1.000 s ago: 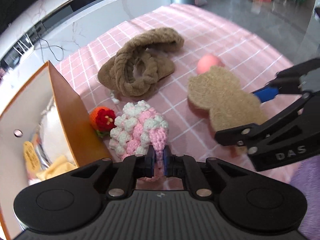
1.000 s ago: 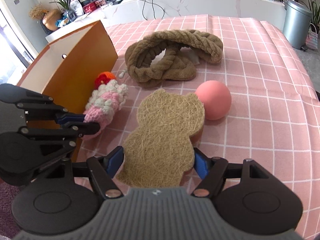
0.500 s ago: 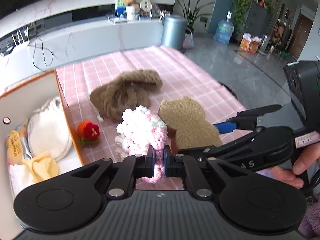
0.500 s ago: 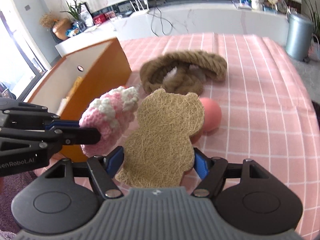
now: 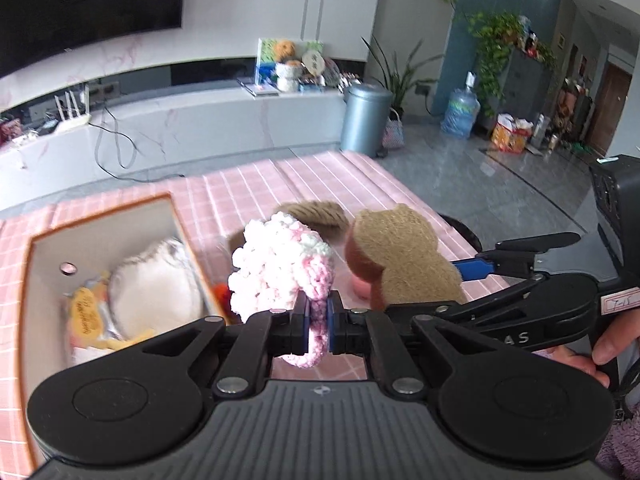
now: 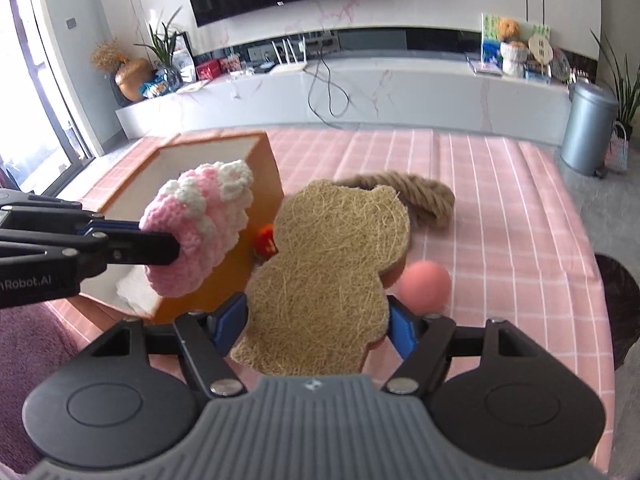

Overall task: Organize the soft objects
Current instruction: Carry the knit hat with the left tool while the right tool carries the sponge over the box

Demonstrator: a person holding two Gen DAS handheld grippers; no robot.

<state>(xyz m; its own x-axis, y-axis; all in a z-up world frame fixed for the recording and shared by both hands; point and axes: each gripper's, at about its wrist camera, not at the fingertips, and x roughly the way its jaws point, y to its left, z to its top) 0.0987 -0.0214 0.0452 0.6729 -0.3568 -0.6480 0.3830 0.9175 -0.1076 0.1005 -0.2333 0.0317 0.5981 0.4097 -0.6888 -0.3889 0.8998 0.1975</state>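
My left gripper [image 5: 318, 322] is shut on a pink-and-white crocheted toy [image 5: 280, 268], held in the air to the right of the orange box [image 5: 40, 240]. The same toy [image 6: 200, 232] shows in the right wrist view, beside the box [image 6: 264, 172]. My right gripper [image 6: 316, 324] grips a bear-shaped loofah sponge [image 6: 328, 272] by its two edges, lifted off the pink checked cloth [image 6: 500, 208]; the sponge [image 5: 400, 260] hangs right of the toy. On the cloth lie a brown rope slipper [image 6: 416, 192], a pink ball [image 6: 426, 284] and a small red-orange crocheted piece [image 6: 266, 240].
The box holds a white fluffy pad [image 5: 156, 284] and yellow items [image 5: 86, 316]. A hand [image 5: 600, 344] holds the right gripper's handle. Beyond the table stand a white low counter [image 6: 360, 92], a grey bin [image 6: 586, 128] and a dark stool [image 6: 616, 296] at the table's right edge.
Both grippers have risen off the cloth, carrying the crocheted toy and the loofah sponge up. The left one has swung so that the box's inside shows more fully.
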